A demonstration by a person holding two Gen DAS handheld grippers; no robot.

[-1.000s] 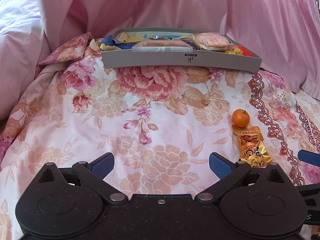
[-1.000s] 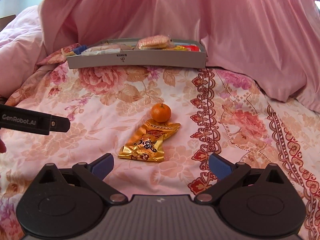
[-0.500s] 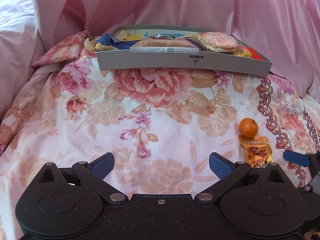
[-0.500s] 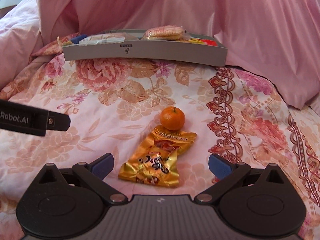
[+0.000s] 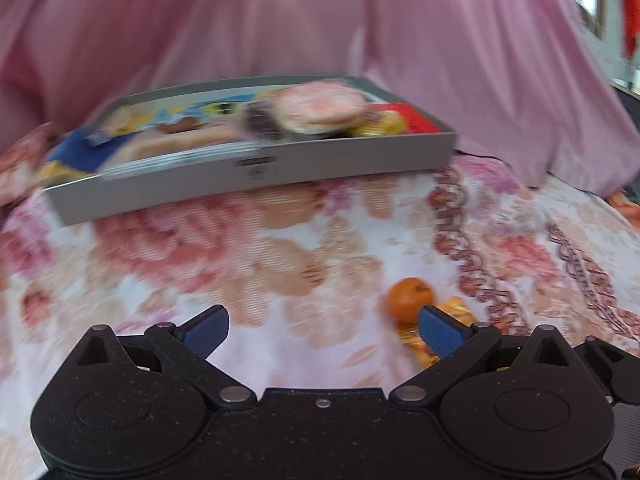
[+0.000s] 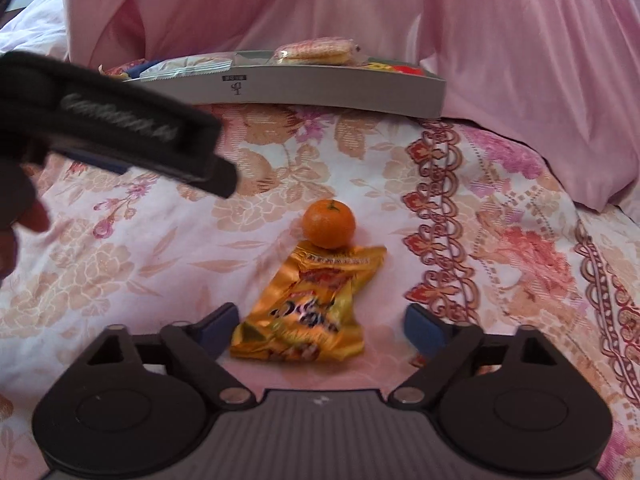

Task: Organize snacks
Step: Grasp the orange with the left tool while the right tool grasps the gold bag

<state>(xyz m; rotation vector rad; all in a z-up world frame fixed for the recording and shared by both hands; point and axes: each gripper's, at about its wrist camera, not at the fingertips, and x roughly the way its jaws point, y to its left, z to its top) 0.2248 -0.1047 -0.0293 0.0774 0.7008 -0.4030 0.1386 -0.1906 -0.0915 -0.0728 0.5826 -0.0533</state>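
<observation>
I have the right gripper [image 6: 320, 330] low over the flowered pink bedspread [image 6: 120, 280], pointing down at a crinkled gold foil snack packet [image 6: 308, 312]. Its blue pads [image 6: 218, 326] stand on either side of the packet's near end and the jaws are closing, but I see no pad pressing the foil yet, so nothing is held. The packet lies flat on the bed with its long axis running away from me, roughly in line with the gripper, so the jaws would pinch it across its narrow width. A small round orange mandarin [image 6: 329, 223] sits touching the packet's far end.

My left gripper [image 5: 322, 330] is wide open with only bedspread between its pads; in its blurred view the mandarin [image 5: 410, 299] and a corner of the packet [image 5: 456, 308] sit just beside its right-hand pad. Its black body [image 6: 120, 128] shows up across the left of the right wrist view, above the bed.

The shallow grey cardboard tray [image 6: 320, 92], already holding wrapped snacks, lies straight ahead beyond the mandarin, well apart from both.

I judge the right hand nearer and better lined up for the packet.
</observation>
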